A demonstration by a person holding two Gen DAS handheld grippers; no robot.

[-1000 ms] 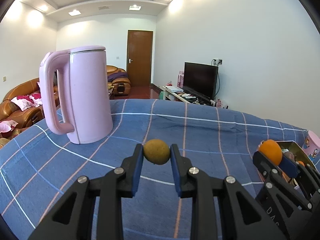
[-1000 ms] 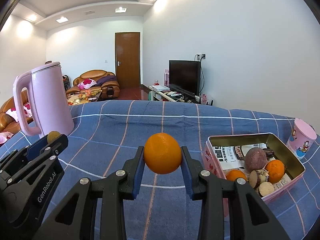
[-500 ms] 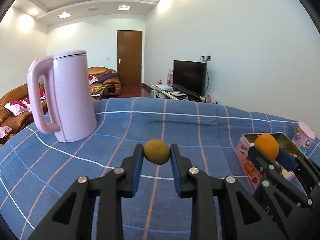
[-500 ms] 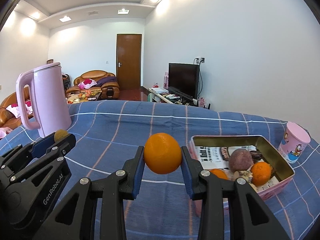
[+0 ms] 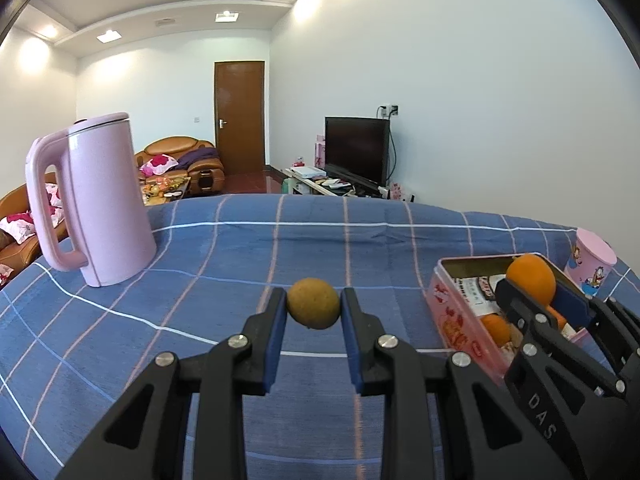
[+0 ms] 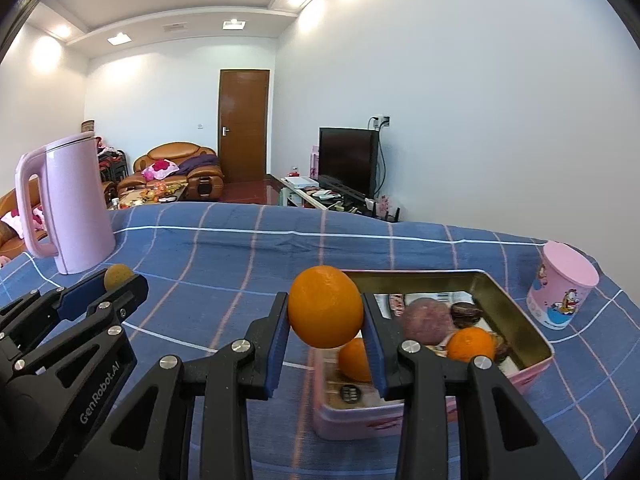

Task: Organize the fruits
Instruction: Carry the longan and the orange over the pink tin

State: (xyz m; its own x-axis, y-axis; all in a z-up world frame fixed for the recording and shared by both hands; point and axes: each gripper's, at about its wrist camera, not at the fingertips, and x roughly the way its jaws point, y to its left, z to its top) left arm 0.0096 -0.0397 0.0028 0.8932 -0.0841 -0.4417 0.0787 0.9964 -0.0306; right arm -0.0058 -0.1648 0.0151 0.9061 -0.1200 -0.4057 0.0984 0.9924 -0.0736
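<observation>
I am carrying fruit to the pink tin (image 6: 516,312), low right in both views. My right tool (image 6: 325,312) pinches an orange (image 6: 325,306) at centre frame, just above the tin's near left corner. My left tool (image 5: 313,304) pinches a small brownish-green fruit (image 5: 313,303), above the blue checked worktop (image 5: 240,248) and left of the tin. Next, I judge, the orange must travel over the open tin, clear of the fruit inside, before that tool spreads.

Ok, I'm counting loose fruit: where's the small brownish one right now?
In the left wrist view the small brownish fruit sits clamped in the left gripper, above the blue cloth, between the pink kettle and the tin.
</observation>
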